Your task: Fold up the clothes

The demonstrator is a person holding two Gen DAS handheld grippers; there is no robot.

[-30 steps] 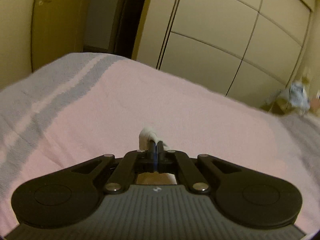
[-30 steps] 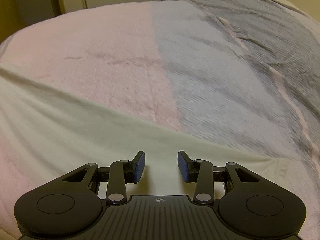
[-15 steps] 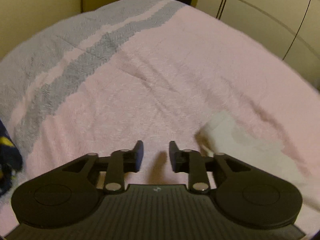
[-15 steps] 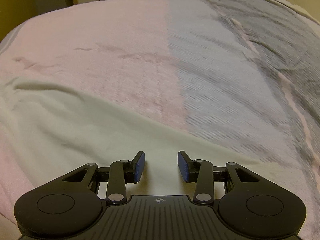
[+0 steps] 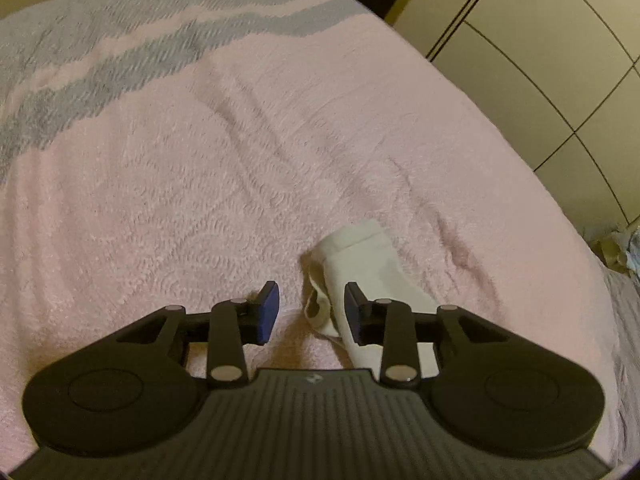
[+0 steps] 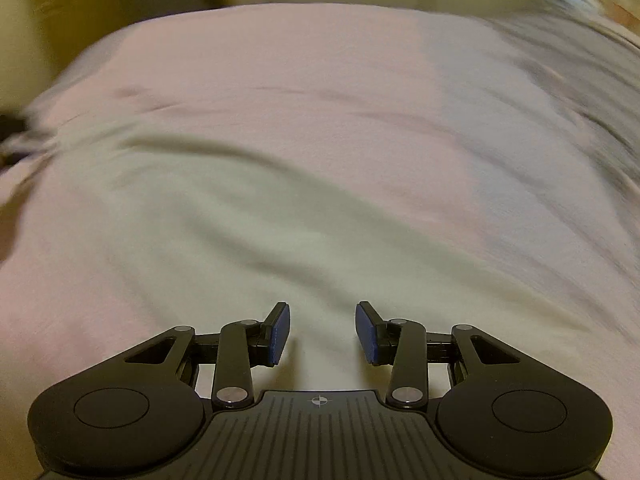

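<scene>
The pale garment [image 6: 248,248] lies spread across the pink part of the bed cover [image 5: 200,184], rumpled, with long creases running through it and one narrow end, maybe a sleeve [image 5: 360,264], trailing out beside the left gripper [image 5: 310,306]. Its fingers stand spread with nothing between them, the right-hand one overlapping that white end. The right gripper [image 6: 323,330] hovers low over the broad body of the cloth, fingers likewise apart and empty; that view is blurred, so the garment's edges are hard to trace. I see no neat folded stack. To my eye the piece is laid out but not squared, so folding is at most partway: this could be spreading before a fold or settling between folds. Wardrobe doors [image 5: 540,60] stand beyond the far edge of the bed.
</scene>
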